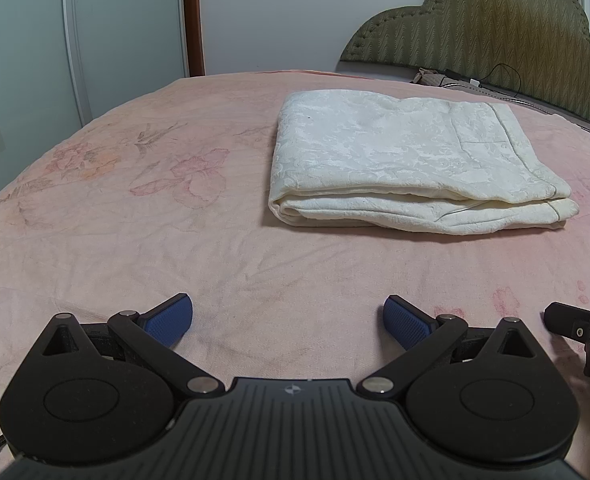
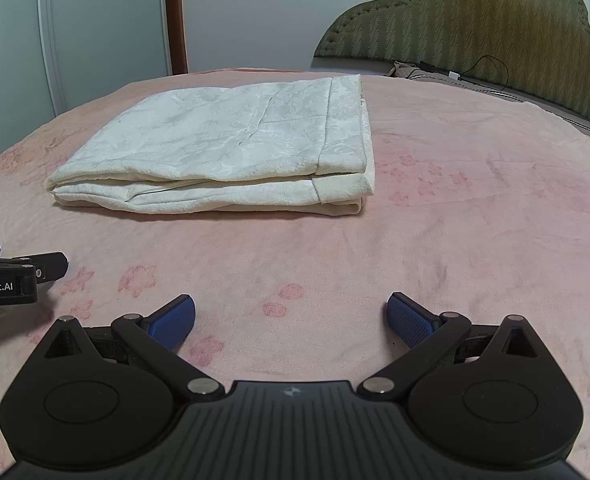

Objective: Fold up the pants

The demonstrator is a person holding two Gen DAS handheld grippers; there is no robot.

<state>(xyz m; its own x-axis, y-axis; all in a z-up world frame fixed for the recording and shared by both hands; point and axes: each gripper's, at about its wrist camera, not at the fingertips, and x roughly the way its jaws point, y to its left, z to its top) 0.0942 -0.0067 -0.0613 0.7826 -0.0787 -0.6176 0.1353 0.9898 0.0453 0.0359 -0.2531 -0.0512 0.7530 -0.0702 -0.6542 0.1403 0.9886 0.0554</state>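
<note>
The cream-white pants (image 1: 407, 160) lie folded into a flat rectangle on the pink bed sheet (image 1: 135, 220), ahead of and right of my left gripper (image 1: 288, 322). In the right wrist view the folded pants (image 2: 231, 148) lie ahead and to the left of my right gripper (image 2: 291, 320). Both grippers are open and empty, low over the sheet, well short of the pants. The left gripper's side shows at the left edge of the right wrist view (image 2: 11, 276); part of the right gripper shows at the right edge of the left wrist view (image 1: 583, 332).
An olive padded headboard (image 1: 495, 28) stands at the back right with a black cable (image 1: 503, 80) at its foot. Pale wardrobe doors (image 1: 35, 40) and a brown door frame (image 1: 193, 16) stand behind the bed's far left edge.
</note>
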